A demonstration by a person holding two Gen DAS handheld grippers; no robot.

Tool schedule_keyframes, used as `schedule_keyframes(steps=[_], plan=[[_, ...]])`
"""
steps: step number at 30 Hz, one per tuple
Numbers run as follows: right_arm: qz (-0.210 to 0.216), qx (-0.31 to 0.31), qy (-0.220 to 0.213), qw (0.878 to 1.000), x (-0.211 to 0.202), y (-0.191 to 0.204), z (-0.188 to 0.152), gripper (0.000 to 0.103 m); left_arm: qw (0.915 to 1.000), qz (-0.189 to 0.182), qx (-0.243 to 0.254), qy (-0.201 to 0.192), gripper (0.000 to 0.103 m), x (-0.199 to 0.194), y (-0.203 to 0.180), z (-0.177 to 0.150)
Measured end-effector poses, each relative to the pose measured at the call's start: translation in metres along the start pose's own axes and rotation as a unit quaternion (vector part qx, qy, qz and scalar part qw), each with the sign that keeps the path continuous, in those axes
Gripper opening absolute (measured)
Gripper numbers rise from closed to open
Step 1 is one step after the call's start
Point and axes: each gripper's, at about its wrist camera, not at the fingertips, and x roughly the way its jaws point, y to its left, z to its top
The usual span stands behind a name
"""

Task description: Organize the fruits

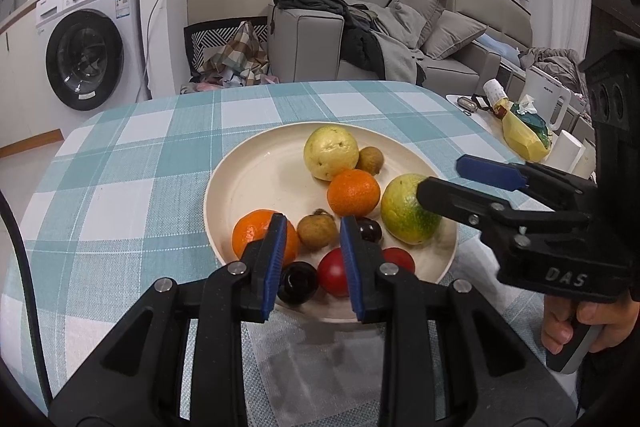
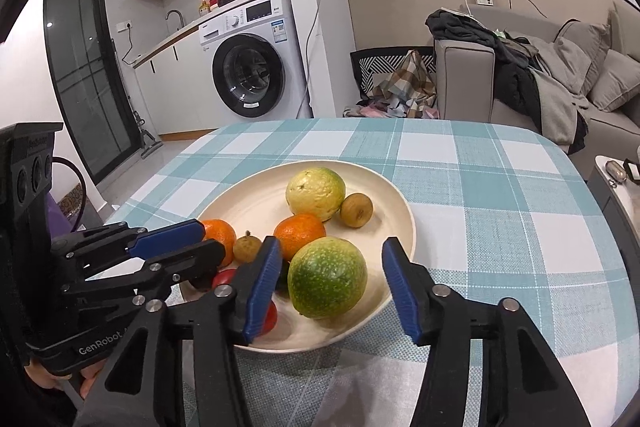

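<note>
Left gripper (image 1: 314, 261) hangs over the round cream plate (image 2: 404, 215) at 6 o'clock, jaws parted, empty; right gripper (image 2: 332, 287), jaws wide, brackets the green-yellow round fruit (image 2: 327, 277). All fruits sit on the plate, none on the checked tabletop (image 2: 500, 195), so it's either sorted or awaiting sorting.

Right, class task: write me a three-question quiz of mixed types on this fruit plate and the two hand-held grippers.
1. True or false: the right hand-held gripper is shut on the green-yellow fruit.
2. How many oranges lie on the plate? A) one B) two C) four
3. Fill in: the plate stands on a checked ____.

Key:
1. False; its jaws stand open on either side of the fruit.
2. B; the second orange lies by the left hand-held gripper, which is open.
3. Tablecloth.
</note>
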Motion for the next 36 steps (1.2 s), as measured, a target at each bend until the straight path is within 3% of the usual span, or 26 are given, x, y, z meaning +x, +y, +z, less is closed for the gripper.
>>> schedule_keyframes(steps=[2,4,6,11,15,25,36], plan=[[0.000,0.003,-0.005,1.000,-0.003,-0.002,0.000,0.078,1.0000,0.004,-0.007,0.001,0.044,-0.001,0.003,-0.001],[-0.009,0.002,-0.008,1.000,-0.005,-0.003,-0.001,0.085,0.9998,0.007,-0.015,-0.011,0.067,-0.005,0.006,-0.002],[-0.011,0.003,-0.008,1.000,-0.007,-0.004,-0.001,0.087,0.9995,0.012,-0.019,-0.023,0.081,-0.011,0.008,-0.003],[-0.016,0.011,-0.011,1.000,-0.012,-0.007,-0.003,0.102,0.9993,0.018,-0.019,-0.029,0.088,-0.021,0.012,-0.008],[-0.010,0.020,-0.018,1.000,-0.020,-0.009,-0.008,0.103,0.9987,0.031,-0.015,-0.037,0.102,-0.030,0.012,-0.012],[-0.002,0.020,-0.045,0.999,-0.041,-0.008,-0.016,0.103,0.9974,0.048,-0.009,-0.053,0.102,-0.054,0.013,-0.025],[-0.001,0.005,-0.072,0.997,-0.056,-0.001,-0.022,0.103,0.9969,0.042,-0.022,-0.063,0.102,-0.069,0.017,-0.035]])
